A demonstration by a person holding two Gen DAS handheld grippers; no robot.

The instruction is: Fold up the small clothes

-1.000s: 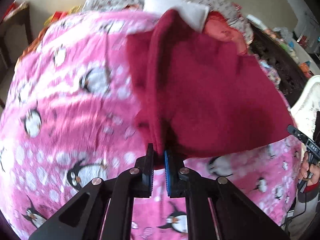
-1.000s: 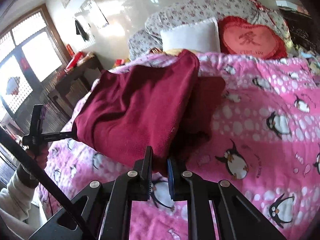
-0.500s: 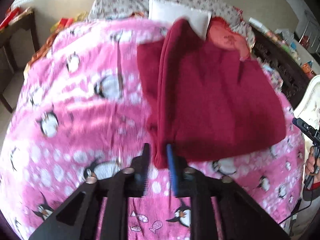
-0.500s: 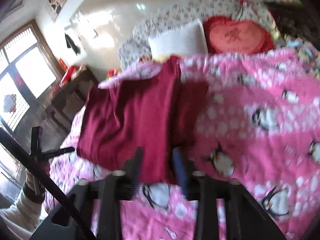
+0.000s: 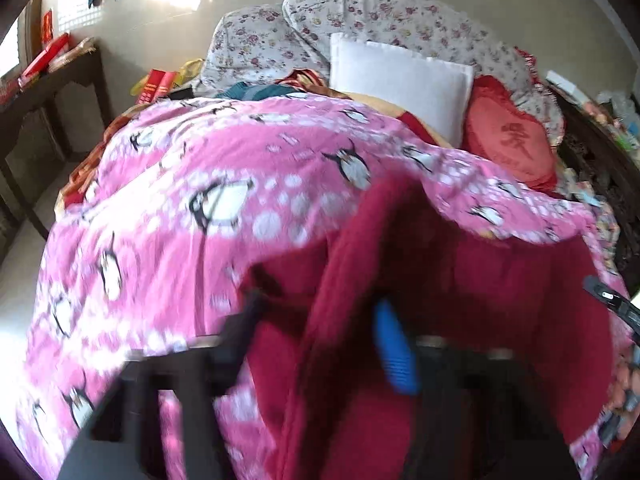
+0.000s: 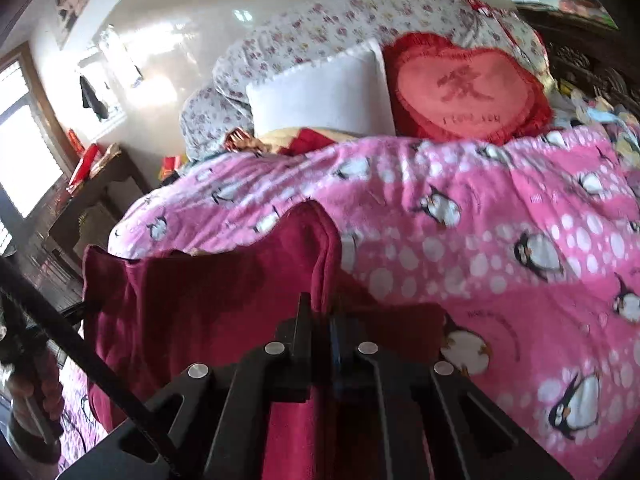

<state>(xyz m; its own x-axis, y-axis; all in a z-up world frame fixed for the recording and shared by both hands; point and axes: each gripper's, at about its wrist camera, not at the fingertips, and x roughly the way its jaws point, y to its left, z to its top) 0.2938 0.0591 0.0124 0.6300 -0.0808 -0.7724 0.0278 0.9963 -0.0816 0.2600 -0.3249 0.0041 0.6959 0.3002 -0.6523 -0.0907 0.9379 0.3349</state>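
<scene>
Now L fingers (image 5: 394, 344) spread round red garment (image 5: 500, 288); R fingers (image 6: 308, 324) pinch it; penguin blanket (image 6: 500, 200) beneath.

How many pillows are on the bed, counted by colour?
White pillow: 1
Red heart pillow: 1
Flowery pillows: 2
Total: 4

The garment (image 6: 208, 312) lies on the blanket (image 6: 500, 248) (at its near left part in the right wrist view). Behind the blanket, the pillow (image 6: 324, 92) stands left of the heart cushion (image 6: 464, 88). A side table (image 5: 48, 92) stands left of the bed.
</scene>
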